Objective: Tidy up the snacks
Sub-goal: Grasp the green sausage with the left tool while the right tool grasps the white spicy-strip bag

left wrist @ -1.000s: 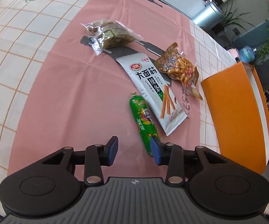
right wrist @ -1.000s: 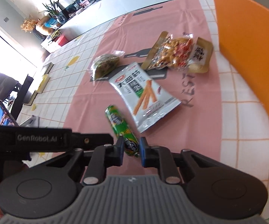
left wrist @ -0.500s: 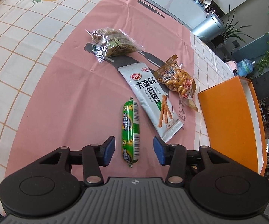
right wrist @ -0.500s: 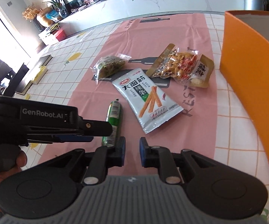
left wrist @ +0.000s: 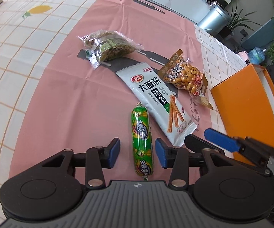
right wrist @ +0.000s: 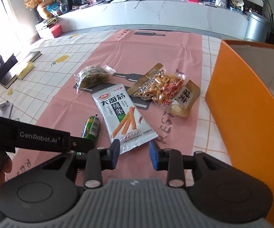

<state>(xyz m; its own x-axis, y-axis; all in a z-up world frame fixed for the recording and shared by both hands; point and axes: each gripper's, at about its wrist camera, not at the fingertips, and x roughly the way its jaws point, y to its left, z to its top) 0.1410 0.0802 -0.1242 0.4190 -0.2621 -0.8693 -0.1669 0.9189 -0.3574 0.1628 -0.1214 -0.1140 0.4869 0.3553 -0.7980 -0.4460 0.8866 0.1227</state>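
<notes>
Left wrist view puts the green sausage stick (left wrist: 142, 142) lying lengthwise on the pink cloth (left wrist: 64, 98), running straight between the two blue pads of the left hand-held gripper (left wrist: 137, 153); there is a clear gap on each side, so the pads do not touch it, and the jaws are closing in on it at a middling width. My reading is that the step in hand is the pick-up of this sausage, the nearest of the loose snacks, for the orange box (left wrist: 245, 102) standing at the right edge of the bench (left wrist: 13, 43). The next move calls for the pads to come down level with the wrapper's sides and squeeze across its round body without rolling it, then lift and carry it to the right. Just beside the sausage lies the white spicy-strip packet (left wrist: 156, 98), its lower corner close to the right pad, so a slanted grasp could catch it. Beyond it sit the peanut bag (left wrist: 185, 76) and, further left, the clear bag of green-brown snacks (left wrist: 109, 45). The right hand-held gripper (right wrist: 134, 153) hovers over the lower edge of the white packet (right wrist: 123, 112), jaws opening and holding nothing, with the box's open top (right wrist: 251, 98) to its right.
</notes>
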